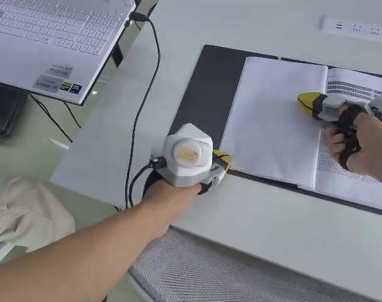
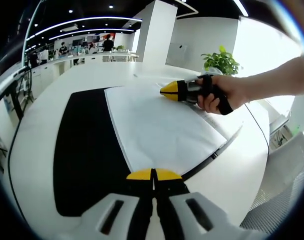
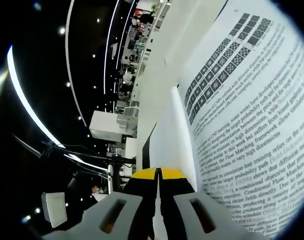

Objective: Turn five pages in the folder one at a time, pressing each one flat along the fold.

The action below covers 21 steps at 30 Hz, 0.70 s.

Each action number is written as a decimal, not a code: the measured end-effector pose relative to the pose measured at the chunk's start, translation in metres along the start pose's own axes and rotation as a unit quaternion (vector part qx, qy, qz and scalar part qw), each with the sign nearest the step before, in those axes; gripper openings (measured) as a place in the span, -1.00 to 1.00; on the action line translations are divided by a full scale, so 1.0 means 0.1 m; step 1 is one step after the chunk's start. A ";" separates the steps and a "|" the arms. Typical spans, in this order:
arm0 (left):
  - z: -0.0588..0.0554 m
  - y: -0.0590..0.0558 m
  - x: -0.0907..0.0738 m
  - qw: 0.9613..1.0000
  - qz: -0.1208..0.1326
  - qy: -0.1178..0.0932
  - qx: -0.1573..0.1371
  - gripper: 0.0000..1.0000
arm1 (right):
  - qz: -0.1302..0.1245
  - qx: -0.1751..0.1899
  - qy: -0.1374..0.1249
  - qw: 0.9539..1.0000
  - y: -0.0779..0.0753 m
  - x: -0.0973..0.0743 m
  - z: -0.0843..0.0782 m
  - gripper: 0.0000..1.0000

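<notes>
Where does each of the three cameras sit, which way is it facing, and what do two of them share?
Head view: on the headset, facing down at the folder; shows a forearm, a hand, left claw and right claw.
Left gripper view: on the left claw, facing across the blank page toward the right claw; own jaws show.
Right gripper view: on the right claw, facing along the fold beside the printed page; own jaws show.
Head and left gripper views share the right claw.

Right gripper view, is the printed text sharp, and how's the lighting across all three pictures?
Right gripper view: printed page readable mid-frame, lines bowed by the fisheye, background dark. Left gripper view: bright, glare at upper right, blank page washed out. Head view: even light, soft shadows.
</notes>
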<state>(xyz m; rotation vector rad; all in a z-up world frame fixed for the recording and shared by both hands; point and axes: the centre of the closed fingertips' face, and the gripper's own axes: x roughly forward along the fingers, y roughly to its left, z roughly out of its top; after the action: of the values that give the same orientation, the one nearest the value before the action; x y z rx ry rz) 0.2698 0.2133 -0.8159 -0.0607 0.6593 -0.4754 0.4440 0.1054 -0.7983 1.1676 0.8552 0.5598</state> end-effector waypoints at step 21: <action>0.00 0.01 0.01 1.000 0.000 0.000 0.003 -1.00 | -0.007 0.026 -0.006 1.000 -0.07 0.24 0.59 -1.00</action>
<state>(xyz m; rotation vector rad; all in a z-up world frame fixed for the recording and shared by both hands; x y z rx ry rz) 0.2707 0.2141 -0.8166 -0.0545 0.6579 -0.4776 0.5057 0.0883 -0.8029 1.2108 0.8717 0.5219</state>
